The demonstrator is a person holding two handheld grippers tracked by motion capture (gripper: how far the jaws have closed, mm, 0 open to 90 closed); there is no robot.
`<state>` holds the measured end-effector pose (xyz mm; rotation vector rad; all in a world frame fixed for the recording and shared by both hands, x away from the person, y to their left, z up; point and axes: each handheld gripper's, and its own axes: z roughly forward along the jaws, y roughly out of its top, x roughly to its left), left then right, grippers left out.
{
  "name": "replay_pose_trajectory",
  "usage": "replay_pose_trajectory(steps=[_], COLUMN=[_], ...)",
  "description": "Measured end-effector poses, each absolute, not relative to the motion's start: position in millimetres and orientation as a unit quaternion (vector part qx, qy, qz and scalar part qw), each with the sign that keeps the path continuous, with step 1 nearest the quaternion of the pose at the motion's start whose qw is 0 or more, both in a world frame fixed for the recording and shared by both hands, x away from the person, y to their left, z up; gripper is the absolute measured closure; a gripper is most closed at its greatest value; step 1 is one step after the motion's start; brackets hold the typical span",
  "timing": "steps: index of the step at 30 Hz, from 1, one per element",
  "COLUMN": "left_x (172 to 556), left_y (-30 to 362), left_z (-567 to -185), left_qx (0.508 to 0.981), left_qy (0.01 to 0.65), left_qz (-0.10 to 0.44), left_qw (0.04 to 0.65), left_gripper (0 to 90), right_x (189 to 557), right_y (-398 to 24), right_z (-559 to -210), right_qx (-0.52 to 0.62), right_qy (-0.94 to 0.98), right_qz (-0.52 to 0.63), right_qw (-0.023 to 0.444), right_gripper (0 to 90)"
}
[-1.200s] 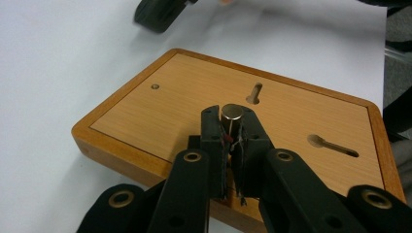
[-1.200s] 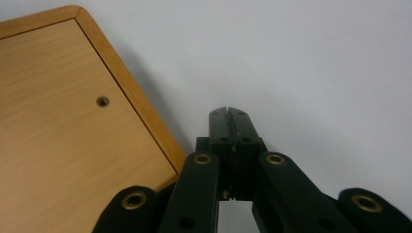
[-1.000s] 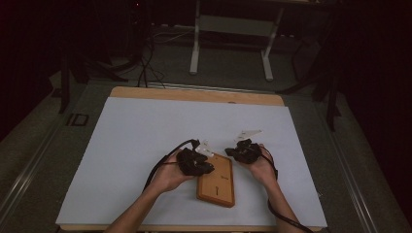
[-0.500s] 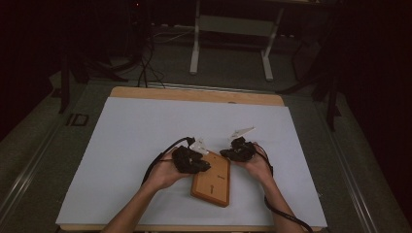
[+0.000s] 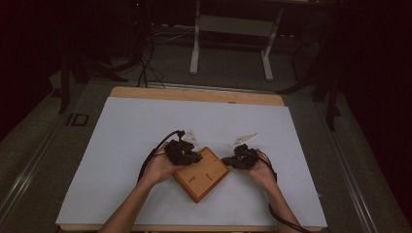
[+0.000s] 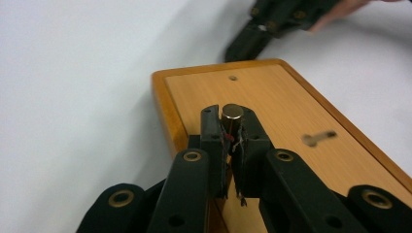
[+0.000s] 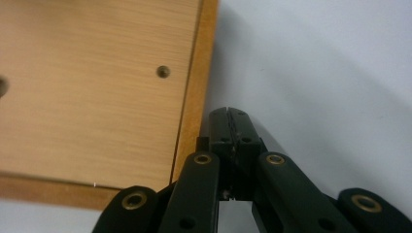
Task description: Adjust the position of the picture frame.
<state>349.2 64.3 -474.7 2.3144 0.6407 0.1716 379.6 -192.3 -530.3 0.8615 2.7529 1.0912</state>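
1. The left gripper [image 5: 190, 156] rests over the left part of the wooden board [image 5: 206, 177]; its jaws are clamped on a small metal pin [image 6: 232, 116] standing upright
2. The board lies turned cornerwise on the white table [image 5: 121, 145], near its front edge
3. The right gripper [image 5: 228, 161], jaws fully closed and empty, sits at the board's right corner

Dim room, dark at far left and right. White sheet [image 5: 145, 145] spread over wooden worktop [image 5: 194, 93]. Grey carpet floor [image 5: 43, 145] around. White metal stand [image 5: 232, 43] at far centre. Black cables [image 5: 145, 68] trailing at far left.
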Motion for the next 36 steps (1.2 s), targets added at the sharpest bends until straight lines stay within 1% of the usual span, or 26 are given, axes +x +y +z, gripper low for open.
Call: replay_pose_trajectory(steps=[1,4,13,24,29,33,36], left_x=[350,353,360,368,370,375,375], left_y=[65,65,70,72,74,79,78], left_z=[-475,-477,-483,-488,-491,-496,-498], left_qx=[0.897,0.894,0.889,0.885,0.879,0.868,0.867], left_qy=[0.25,0.256,0.271,0.282,0.287,0.299,0.297], left_qz=[0.067,0.068,0.06,0.069,0.06,0.04,0.044], left_qw=[0.359,0.36,0.364,0.364,0.377,0.394,0.397], left_gripper=[85.5,85.5,85.4,85.2,85.1,85.2,85.2], right_x=[377,373,360,348,347,346,343], right_y=[-192,-193,-201,-197,-197,-197,-196], right_z=[-530,-530,-531,-530,-533,-533,-534], right_qx=[0.278,0.279,0.287,0.28,0.286,0.285,0.282], right_qy=[0.891,0.892,0.88,0.884,0.888,0.887,0.887], right_qz=[0.357,0.354,0.379,0.374,0.359,0.362,0.364], right_qw=[0.023,0.028,-0.002,-0.012,-0.004,-0.012,-0.023], right_gripper=[89.9,89.9,89.9,89.9,89.9,89.9,89.9])
